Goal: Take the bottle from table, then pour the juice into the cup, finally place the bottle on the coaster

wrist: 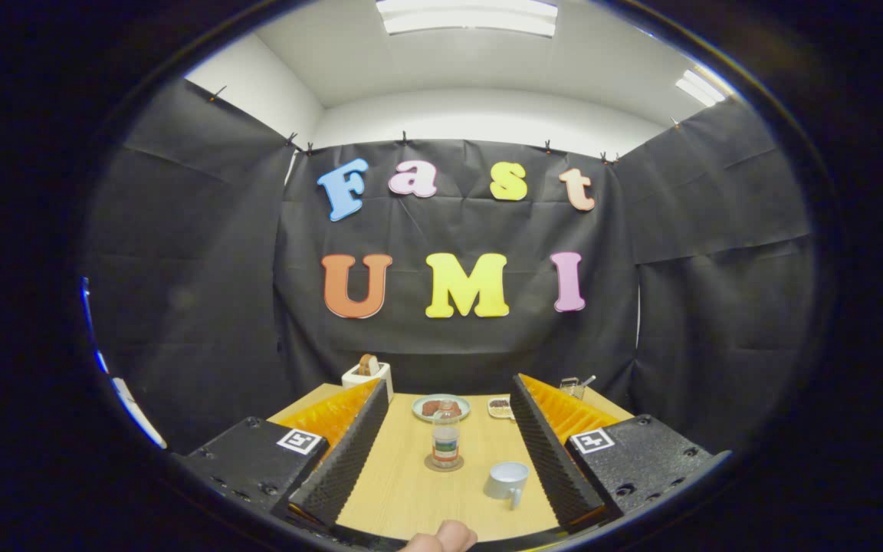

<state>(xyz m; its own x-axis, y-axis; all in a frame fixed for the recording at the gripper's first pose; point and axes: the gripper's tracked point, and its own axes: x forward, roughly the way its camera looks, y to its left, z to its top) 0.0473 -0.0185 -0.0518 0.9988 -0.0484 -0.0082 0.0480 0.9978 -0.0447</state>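
Hand-held gripper [445, 460]: fingers spread wide apart, nothing held between them. Both fingers reach fwd over the surface [403, 491]; ridged pads [342, 452] face inward across the gap. Part of a person's finger [441, 539] shows at the near edge, betw. the finger bases.

Bottle [446, 439]: upright, approx. centred betw. the two fingers, well clear of both pads. Small, clear, w/ a label band round the middle; liquid level cannot be told. Base sits on the coaster [444, 464], a round dark disc whose rim shows around the bottle's foot.

Cup [507, 481]: white, upright, handle turned toward the gripper. Stands nearer than the bottle and to its right, close beside the right finger's pad, not touching it. Contents not visible from this angle.

Beyond the bottle: pale round plate [441, 407] w/ dark reddish food on it, directly behind the bottle's cap. Just right of the plate: small dish [500, 408] w/ dark bits, next to the right fingertip.

Far left corner of the surface: white toaster [367, 375] w/ a slice of bread standing up in it, beyond the left fingertip. Far right corner: small clear container [572, 387] w/ a utensil leaning in it, beyond the right fingertip; details too small to tell
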